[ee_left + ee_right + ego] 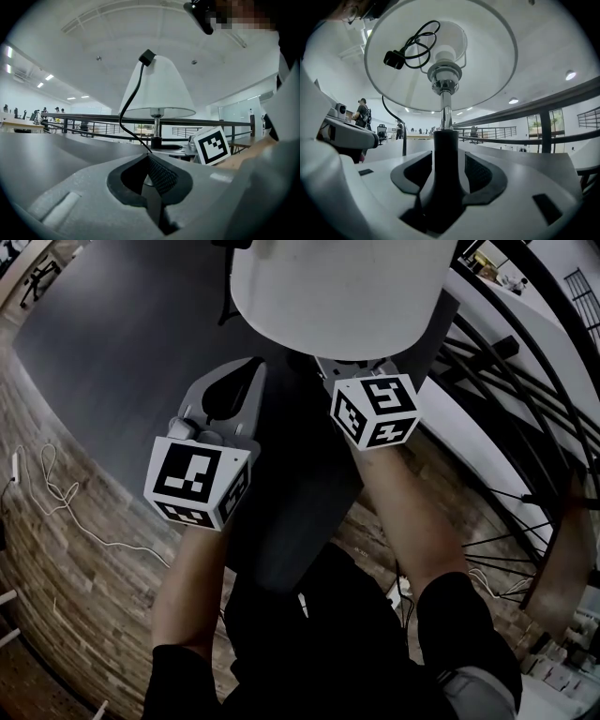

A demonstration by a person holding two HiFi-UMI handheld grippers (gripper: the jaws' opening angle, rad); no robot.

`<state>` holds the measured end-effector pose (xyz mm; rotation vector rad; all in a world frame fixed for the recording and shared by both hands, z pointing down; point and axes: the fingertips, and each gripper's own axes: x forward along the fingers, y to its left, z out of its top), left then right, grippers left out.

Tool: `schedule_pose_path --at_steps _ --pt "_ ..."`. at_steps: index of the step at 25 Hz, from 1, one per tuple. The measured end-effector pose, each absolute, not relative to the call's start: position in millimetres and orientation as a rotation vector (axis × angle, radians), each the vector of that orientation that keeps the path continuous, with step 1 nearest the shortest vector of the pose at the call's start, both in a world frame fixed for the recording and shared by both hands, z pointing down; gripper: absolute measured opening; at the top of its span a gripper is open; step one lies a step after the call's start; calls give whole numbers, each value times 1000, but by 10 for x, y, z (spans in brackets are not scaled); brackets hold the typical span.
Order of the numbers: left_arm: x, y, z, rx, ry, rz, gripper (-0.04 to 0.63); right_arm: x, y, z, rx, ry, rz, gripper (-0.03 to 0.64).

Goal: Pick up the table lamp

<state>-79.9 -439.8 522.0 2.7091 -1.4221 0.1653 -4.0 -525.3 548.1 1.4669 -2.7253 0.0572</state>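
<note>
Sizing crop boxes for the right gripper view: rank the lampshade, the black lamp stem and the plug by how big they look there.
1. lampshade
2. black lamp stem, which looks bigger because it is close to the camera
3. plug

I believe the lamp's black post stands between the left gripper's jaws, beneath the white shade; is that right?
Not quite: the lamp's black post stands between the jaws of the right gripper, not the left, beneath the white shade. The right gripper view shows it.
</note>
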Motion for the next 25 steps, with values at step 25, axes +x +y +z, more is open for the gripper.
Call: schedule_pose_path --at_steps 25 --pt "-1113 -4676 5188 2644 -1532 226 3 -268 -5632 5478 1577 -2576 -49 135"
